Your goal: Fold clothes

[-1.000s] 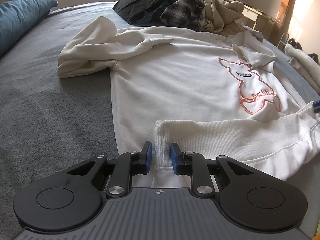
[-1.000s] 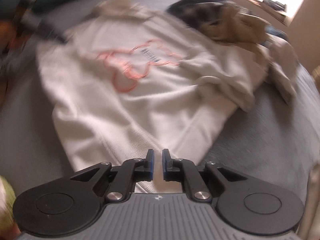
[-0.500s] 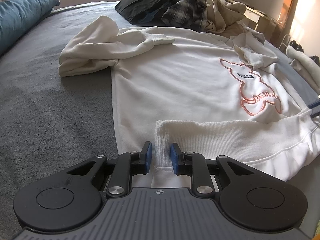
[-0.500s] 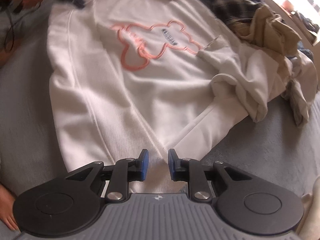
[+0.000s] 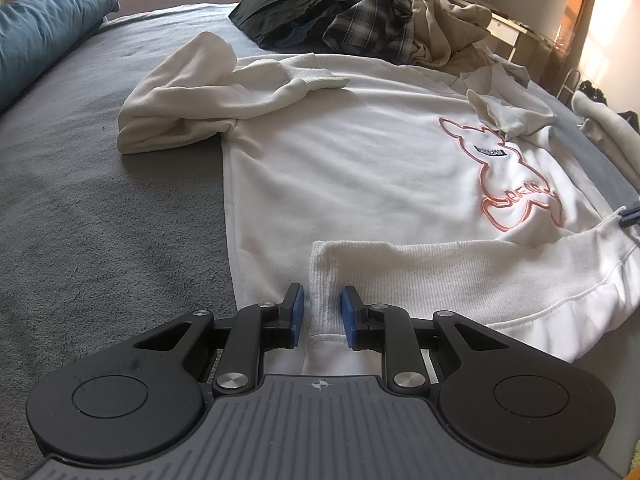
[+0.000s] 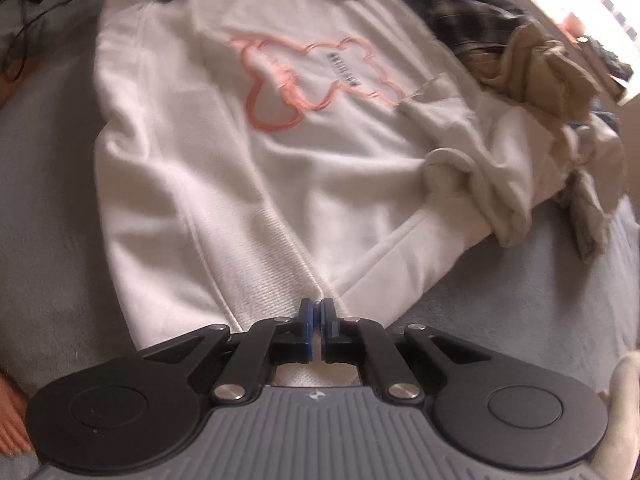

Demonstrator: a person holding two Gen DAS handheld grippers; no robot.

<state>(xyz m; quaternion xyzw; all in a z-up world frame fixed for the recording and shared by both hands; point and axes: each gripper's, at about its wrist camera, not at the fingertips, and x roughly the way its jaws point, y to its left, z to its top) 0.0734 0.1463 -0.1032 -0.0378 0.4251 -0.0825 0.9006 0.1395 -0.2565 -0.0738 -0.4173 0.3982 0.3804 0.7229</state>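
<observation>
Left gripper [image 5: 322, 312] sits low over the near edge of the grey bed [image 5: 100, 240], its blue pads [image 5: 297, 314] set against either side of a bunched fold of ribbed hem — gripping the white sweatshirt [image 5: 360, 168] at its near corner. That hem band is turned up over the body of the garment and runs off toward the right edge of the bed.

In the right wrist view the right gripper [image 6: 316, 322] has its jaws drawn together, the two blue pads all but touching over the sweatshirt's [image 6: 200, 168] other hem corner; the picture is blurred there, and whether any cloth is pinched in the thin slit between them cannot be told.

The sweatshirt lies front-up and spread across the middle of the bed, its orange outline print [image 5: 516, 184] toward the right edge in the left view. One sleeve [image 5: 188, 108] is crumpled in a heap toward the left edge — the other is bunched on the opposite side [image 6: 480, 184].

Toward the bed's far edge rests a pile of other clothes: a black garment [image 5: 296, 16], a plaid shirt [image 5: 380, 28] and a beige one [image 5: 444, 28]. A teal pillow [image 5: 44, 32] lies at the far left corner.
</observation>
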